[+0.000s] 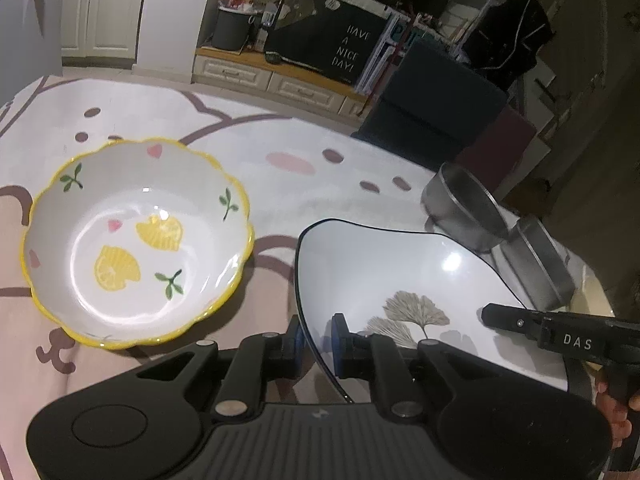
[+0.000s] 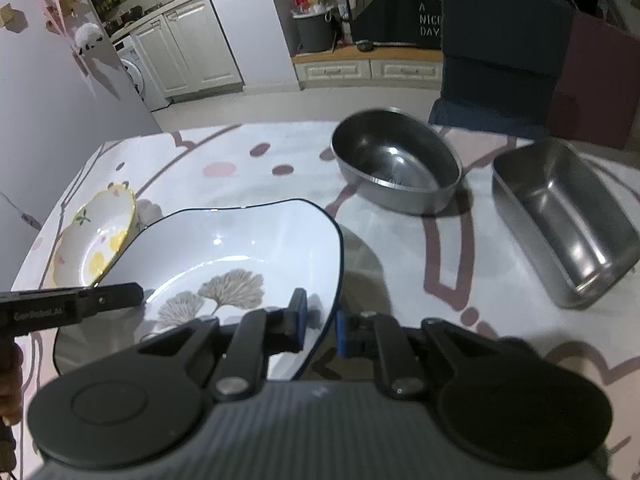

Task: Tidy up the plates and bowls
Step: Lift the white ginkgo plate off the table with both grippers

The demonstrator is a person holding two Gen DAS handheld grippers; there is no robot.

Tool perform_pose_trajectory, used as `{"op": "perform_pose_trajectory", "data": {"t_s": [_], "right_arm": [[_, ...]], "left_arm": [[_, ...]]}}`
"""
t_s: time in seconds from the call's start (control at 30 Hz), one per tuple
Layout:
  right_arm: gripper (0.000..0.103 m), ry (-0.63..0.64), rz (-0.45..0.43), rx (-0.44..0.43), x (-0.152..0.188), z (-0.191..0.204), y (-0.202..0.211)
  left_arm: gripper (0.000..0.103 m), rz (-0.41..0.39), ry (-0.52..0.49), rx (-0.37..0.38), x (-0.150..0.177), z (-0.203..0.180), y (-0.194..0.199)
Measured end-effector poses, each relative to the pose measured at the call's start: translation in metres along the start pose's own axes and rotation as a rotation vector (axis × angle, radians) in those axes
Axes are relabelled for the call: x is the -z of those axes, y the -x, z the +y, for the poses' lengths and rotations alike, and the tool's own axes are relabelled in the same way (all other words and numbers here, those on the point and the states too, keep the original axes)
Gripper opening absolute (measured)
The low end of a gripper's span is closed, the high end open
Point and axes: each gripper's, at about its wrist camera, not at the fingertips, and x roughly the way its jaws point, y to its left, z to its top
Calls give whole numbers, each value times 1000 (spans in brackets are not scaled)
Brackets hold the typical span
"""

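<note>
While both claws clamp its rim, we see the white plate [image 1: 420, 280] raised over the desk [image 1: 280, 140].
Left claw [image 1: 316, 340] and right claw [image 2: 318, 320] grip opposite edges; glossy ceramic, dark rim, ginkgo print. One scalloped lemon bowl [image 1: 136, 240]; two steel vessels: oval bowl [image 2: 396, 168], rectangular tin [image 2: 568, 220].

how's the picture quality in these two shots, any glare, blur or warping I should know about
Left wrist view: sharp on the lemon bowl, bright glare spot on the white leaf plate, strong fisheye bending at the table's far edge, dark corners. Right wrist view: softer, the round metal bowl slightly smeared, highlights inside the rectangular metal tray, the plate's dark shadow on the tablecloth.
</note>
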Motion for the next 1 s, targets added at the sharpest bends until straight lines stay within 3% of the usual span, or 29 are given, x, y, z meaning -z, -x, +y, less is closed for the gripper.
{"op": "perform_pose_trajectory", "data": {"t_s": [0.37, 0.57, 0.83, 1.0], "right_arm": [[18, -26, 88, -31, 2, -12, -21], [17, -110, 84, -99, 0, -28, -24], [19, -25, 61, -78, 4, -18, -22], [18, -21, 43, -83, 8, -17, -8]], "left_arm": [[13, 49, 26, 22, 4, 9, -15], [13, 51, 40, 32, 2, 11, -17], [13, 31, -2, 34, 7, 9, -13], [13, 1, -6, 43, 7, 0, 9]]}}
